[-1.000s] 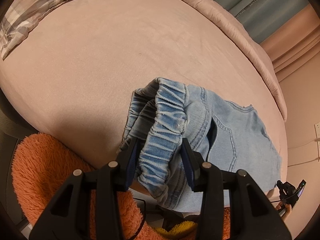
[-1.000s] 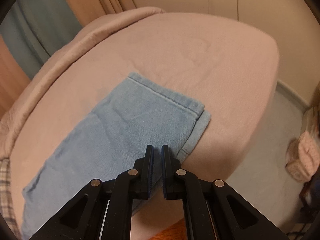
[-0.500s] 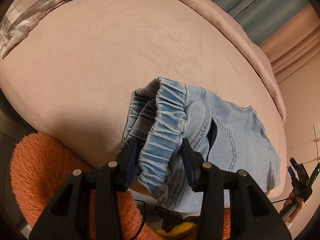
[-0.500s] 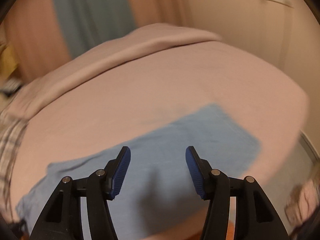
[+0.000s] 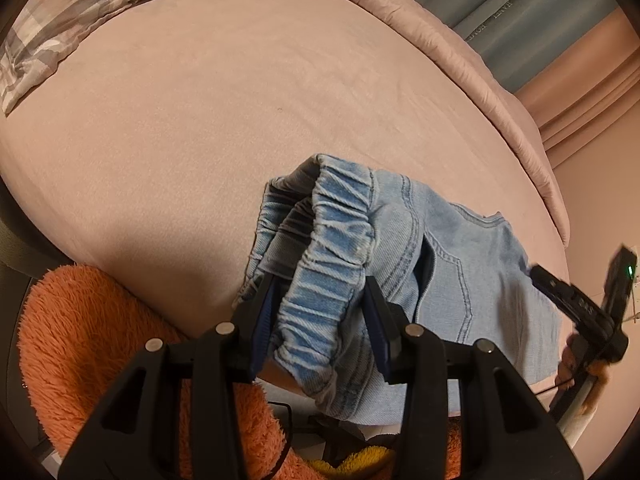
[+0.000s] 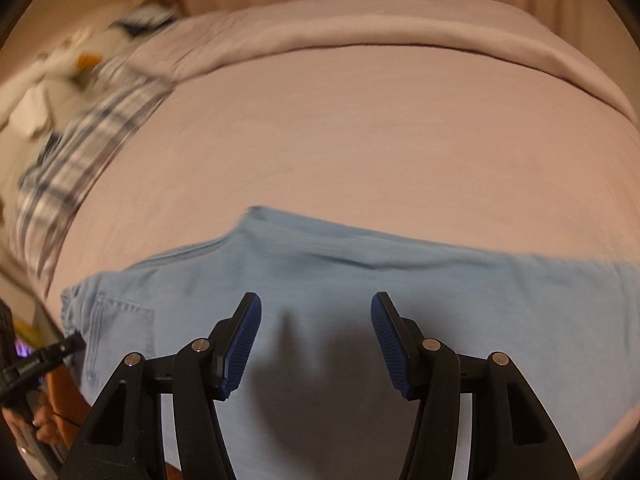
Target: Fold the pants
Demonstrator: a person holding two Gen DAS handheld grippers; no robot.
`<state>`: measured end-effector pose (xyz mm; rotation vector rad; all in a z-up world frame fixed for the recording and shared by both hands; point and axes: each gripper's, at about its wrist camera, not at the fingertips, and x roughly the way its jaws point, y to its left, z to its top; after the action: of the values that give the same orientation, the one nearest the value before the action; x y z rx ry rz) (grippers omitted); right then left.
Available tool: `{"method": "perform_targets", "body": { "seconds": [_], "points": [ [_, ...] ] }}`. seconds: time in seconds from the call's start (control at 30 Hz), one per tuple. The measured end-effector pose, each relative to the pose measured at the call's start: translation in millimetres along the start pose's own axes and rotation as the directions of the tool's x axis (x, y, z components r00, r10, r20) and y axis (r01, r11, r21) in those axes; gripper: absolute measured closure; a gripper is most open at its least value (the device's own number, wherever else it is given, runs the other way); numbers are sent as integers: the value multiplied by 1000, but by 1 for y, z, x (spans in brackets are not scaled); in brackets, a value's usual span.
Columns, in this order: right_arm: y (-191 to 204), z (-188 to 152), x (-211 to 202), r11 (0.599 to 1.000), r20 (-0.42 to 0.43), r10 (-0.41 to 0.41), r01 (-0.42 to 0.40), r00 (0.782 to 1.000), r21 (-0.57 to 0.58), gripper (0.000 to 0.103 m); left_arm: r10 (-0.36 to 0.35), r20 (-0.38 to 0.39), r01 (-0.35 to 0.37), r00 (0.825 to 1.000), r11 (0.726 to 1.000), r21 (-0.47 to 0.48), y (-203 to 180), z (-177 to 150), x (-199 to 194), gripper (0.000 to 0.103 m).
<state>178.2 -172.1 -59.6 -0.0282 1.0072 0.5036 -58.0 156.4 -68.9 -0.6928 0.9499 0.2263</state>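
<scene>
a: quick pass. left gripper (image 5: pixel 320 320)?

b: pinching the elastic waistband (image 5: pixel 332 256) of the pants (image 5: pixel 460 280). both blue pads are pressed into the bunched denim, which is lifted off the bed (image 5: pixel 200 120) at that end.

a: where are the pants overall?

b: light blue denim, lying along the near edge of the pink bed. waistband end is raised in the left gripper and hangs a bit over the edge; the rest lies flat on the cover. back pocket (image 5: pixel 448 288) stitching faces up, just beside the grip.

a: right gripper (image 6: pixel 316 344)?

b: jaws spread wide, nothing between the pads. it hangs over the middle of the pants (image 6: pixel 400 300), casting a shadow on the cloth. can't tell if the tips touch the fabric; looks like they're just above it.

a: right wrist view usable?

b: blurred, mostly on the left side. the denim still reads: flat, a few soft wrinkles, pocket (image 6: pixel 120 332) at the far left of that view.

a: can each view see the other tool?

b: yes. left view shows the right one at the right edge, with a hand (image 5: pixel 572 364) on it. right view shows the left one at the lower left edge, at the waistband end.

a: other stuff?

b: plaid pillow (image 5: pixel 80 12) at the head of the bed, well apart from the pants. folded pink duvet (image 5: pixel 480 72) along the far side. orange fluffy rug (image 5: pixel 80 340) below the near edge. blue and pink curtains (image 5: pixel 560 20) behind.
</scene>
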Motion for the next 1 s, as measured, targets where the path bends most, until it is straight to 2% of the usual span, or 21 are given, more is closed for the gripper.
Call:
{"method": "perform_targets", "body": {
  "seconds": [0.17,0.27,0.4,0.6,0.73,0.8,0.83,0.87,0.93,1.0],
  "points": [
    [33,19,25,995,-84,59,-66,995,-77,47,-1,-3,1,1000,1000,3,2,0,-2,60],
    [41,23,31,990,-114,57,-71,992,-119,47,3,-5,-3,1000,1000,4,1,-1,-3,60],
    [42,26,35,989,-109,25,-41,994,-142,47,13,-10,-13,1000,1000,4,0,-6,-4,60],
    [27,34,32,994,-78,7,-15,997,-108,47,8,-22,-8,1000,1000,4,-1,-13,-6,70],
    [31,36,42,989,-95,2,-16,995,-146,47,-14,-40,14,999,1000,-6,2,-16,-7,73],
    [37,36,50,980,-116,-5,-18,993,-200,47,-16,-52,16,999,1000,1,1,-17,-6,73],
    [39,36,52,976,-125,-5,-22,992,-215,53,-16,-53,16,998,1000,2,-1,-17,-6,73],
    [42,35,57,972,-136,-2,-30,991,-235,69,-18,-59,19,998,1000,0,-1,-18,-6,74],
    [45,36,60,970,-162,53,-89,985,-225,90,-28,-64,27,998,1000,-9,0,-18,-4,74],
    [48,34,59,970,-147,52,-85,988,-230,92,-38,-67,37,997,999,-19,1,-17,-3,74]
  ]
}}
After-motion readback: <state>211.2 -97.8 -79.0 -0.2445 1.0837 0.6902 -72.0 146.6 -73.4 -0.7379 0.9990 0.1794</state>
